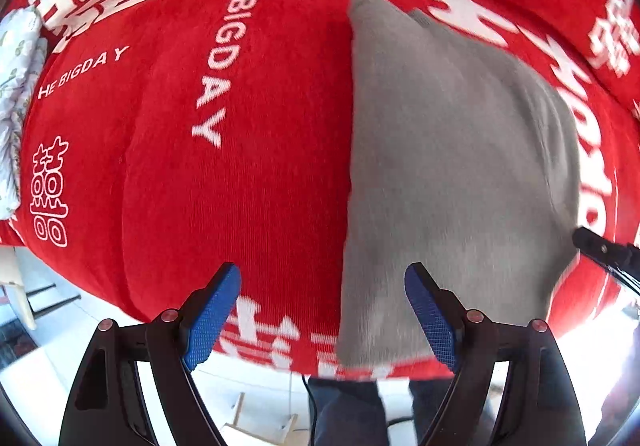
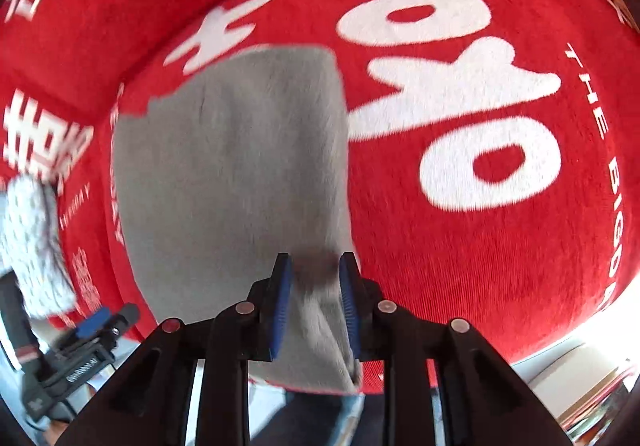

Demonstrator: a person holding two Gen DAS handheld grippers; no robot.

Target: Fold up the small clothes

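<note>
A grey garment (image 1: 452,165) lies flat on a red cloth (image 1: 260,185) printed with white letters. My left gripper (image 1: 323,272) hangs open over the garment's near left edge; its right pad (image 1: 430,318) is above the grey fabric, its left pad (image 1: 212,318) above the red cloth, nothing gripped. My right gripper (image 2: 314,262) stands at the grey garment's (image 2: 232,173) near right corner. Its jaws are narrowly apart, with a shadowed bunch of grey fabric between the pads and no visible press on it. A finger of the right gripper (image 1: 600,248) shows at the garment's right edge.
A white patterned cloth (image 1: 18,85) lies bunched at the red cloth's left end, the same white patterned cloth (image 2: 32,246) showing in the right wrist view. The left gripper (image 2: 96,320) appears there too. A person's dark trousers (image 1: 344,406) and pale floor lie below the near edge.
</note>
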